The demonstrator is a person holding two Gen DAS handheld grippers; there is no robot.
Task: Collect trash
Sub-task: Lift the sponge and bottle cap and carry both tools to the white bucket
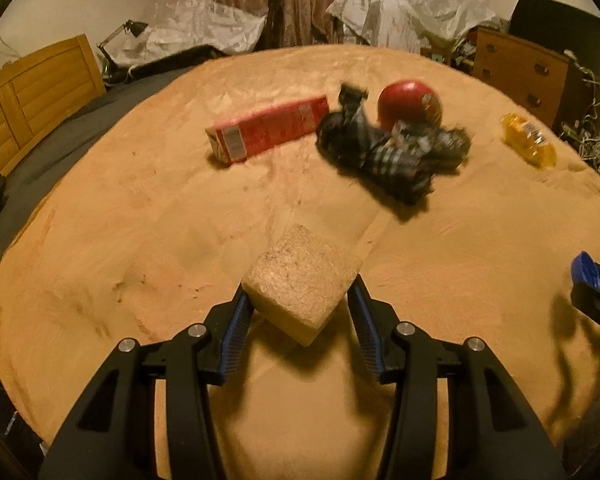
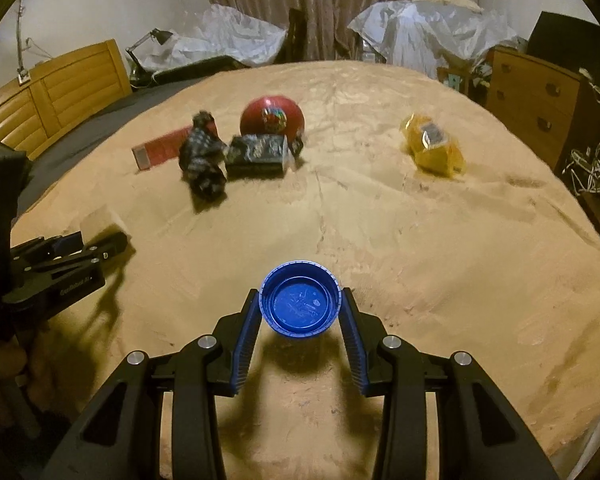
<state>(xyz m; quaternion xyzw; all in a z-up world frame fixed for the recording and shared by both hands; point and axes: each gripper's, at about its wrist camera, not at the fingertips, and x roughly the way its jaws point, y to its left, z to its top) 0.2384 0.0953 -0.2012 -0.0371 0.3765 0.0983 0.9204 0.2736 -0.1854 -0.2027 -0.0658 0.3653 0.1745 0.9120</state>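
**Both tongs loaded, the rest of the litter waiting up the bed**

The left tongs (image 1: 300, 300) were clamped on a pale foam block (image 1: 302, 286), held clear of the tan blanket (image 1: 140, 240) with its shadow lying underneath. It sat cornerwise between the blue pads, which suggests a pinch taken on two opposite faces as it came, tilt and all. Over on the other side, the right tongs (image 2: 300, 304) were closed on a blue bottle cap (image 2: 300, 299), gripped by its ribbed rim with the open hollow turned towards the camera; the rim is the obvious hold on something so shallow. That too hung above the blanket, near the bed's near edge.

Further up, towards the middle of the bed, lay the uncollected pile: a red carton (image 1: 268, 128) on its side, crumpled dark wrappers (image 1: 392, 148) just beside it, a red ball (image 1: 410, 104) behind those, and a yellow packet (image 1: 528, 146) well apart near the right edge.

The left wrist view alone showed the foam's rough grain and the carton's full length; it caught only a sliver of the other tongs. The right wrist view alone showed the cap's scuffed inside, a flatter dark package (image 2: 256, 156) in front of the ball, and the left tongs from the side.
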